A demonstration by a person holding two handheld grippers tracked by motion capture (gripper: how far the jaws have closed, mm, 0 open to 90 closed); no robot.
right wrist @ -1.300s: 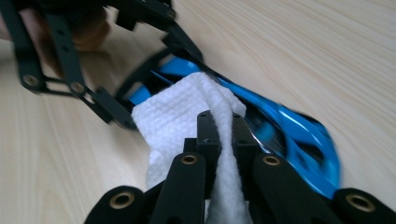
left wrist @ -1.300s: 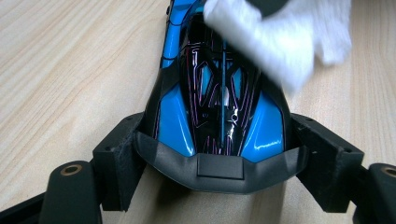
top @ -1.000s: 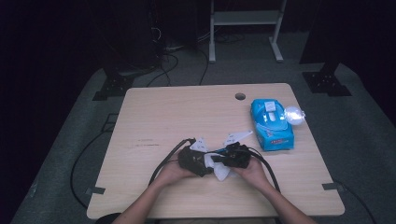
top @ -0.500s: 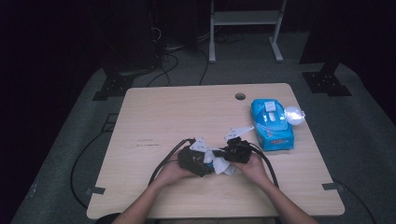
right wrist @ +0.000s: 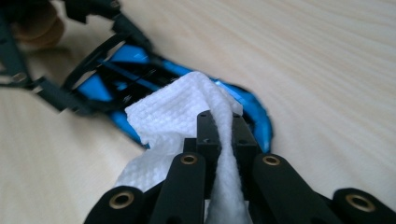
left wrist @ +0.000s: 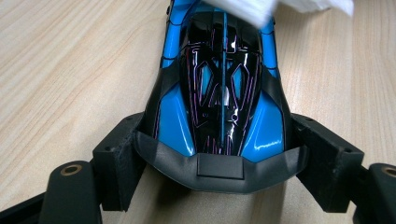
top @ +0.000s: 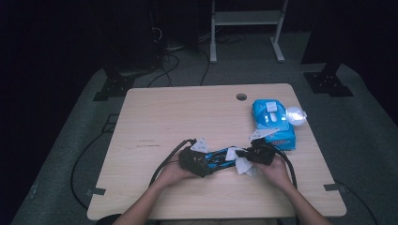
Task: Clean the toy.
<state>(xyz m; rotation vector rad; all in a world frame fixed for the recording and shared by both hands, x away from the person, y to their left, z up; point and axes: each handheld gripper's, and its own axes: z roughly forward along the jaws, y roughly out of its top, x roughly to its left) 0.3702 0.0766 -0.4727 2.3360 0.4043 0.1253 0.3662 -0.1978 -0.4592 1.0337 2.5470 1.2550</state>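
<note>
- My left gripper (left wrist: 219,154) clamps the rear of the blue and black toy car (left wrist: 219,93), one jaw pressed on each flank; the car sits flat on the wooden table (top: 187,117), near the front edge.
- My right gripper (right wrist: 223,135) has its jaws pressed together on a white wipe (right wrist: 182,116), pinching a fold of it.
- The wipe lies draped against the far end of the car, touching it.
- A blue pack of wipes (top: 272,123) lies on the table's right side, just beyond my right gripper.
- A small clear bulb-like item (top: 295,115) rests beside the pack; I cannot tell what it is.
</note>
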